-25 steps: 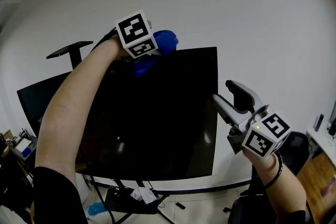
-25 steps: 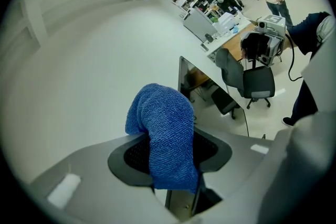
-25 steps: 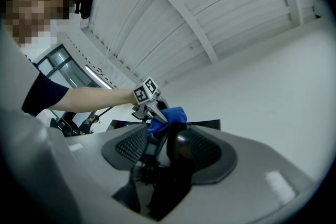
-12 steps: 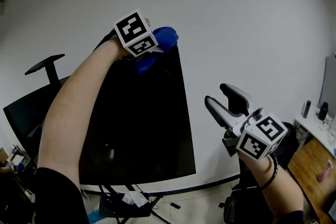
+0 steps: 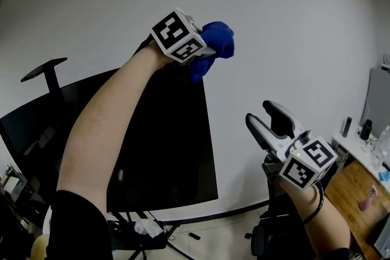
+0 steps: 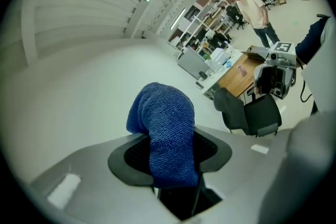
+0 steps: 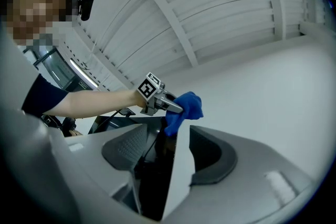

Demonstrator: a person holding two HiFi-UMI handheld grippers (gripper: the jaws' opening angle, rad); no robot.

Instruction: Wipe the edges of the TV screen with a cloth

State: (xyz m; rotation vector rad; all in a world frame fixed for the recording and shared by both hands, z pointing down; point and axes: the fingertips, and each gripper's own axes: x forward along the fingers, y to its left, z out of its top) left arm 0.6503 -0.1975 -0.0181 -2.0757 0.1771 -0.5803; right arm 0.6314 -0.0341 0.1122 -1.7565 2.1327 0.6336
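The black TV screen [image 5: 164, 149] stands against a white wall. My left gripper [image 5: 201, 56] is raised to the screen's top right corner and is shut on a bunched blue cloth [image 5: 216, 44]. The cloth touches that corner. In the left gripper view the cloth [image 6: 167, 128] bulges out from between the jaws of the left gripper [image 6: 170, 157] and hides their tips. My right gripper [image 5: 267, 117] hangs a little way off the TV's right edge, open and holding nothing. In the right gripper view, the right gripper [image 7: 163, 149] frames the TV's edge [image 7: 160, 181], with the cloth [image 7: 185, 107] beyond it.
A second dark monitor [image 5: 27, 125] on an arm [image 5: 44, 70] stands at the left. A wooden desk [image 5: 356, 192] and an office chair [image 5: 274, 234] are at the lower right. The TV's stand legs and litter [image 5: 146, 229] lie on the floor. A person [image 6: 257, 8] stands far off.
My left gripper has carried the cloth rightwards along the TV's top edge to its right corner. The head view has swung. The right gripper has barely moved.
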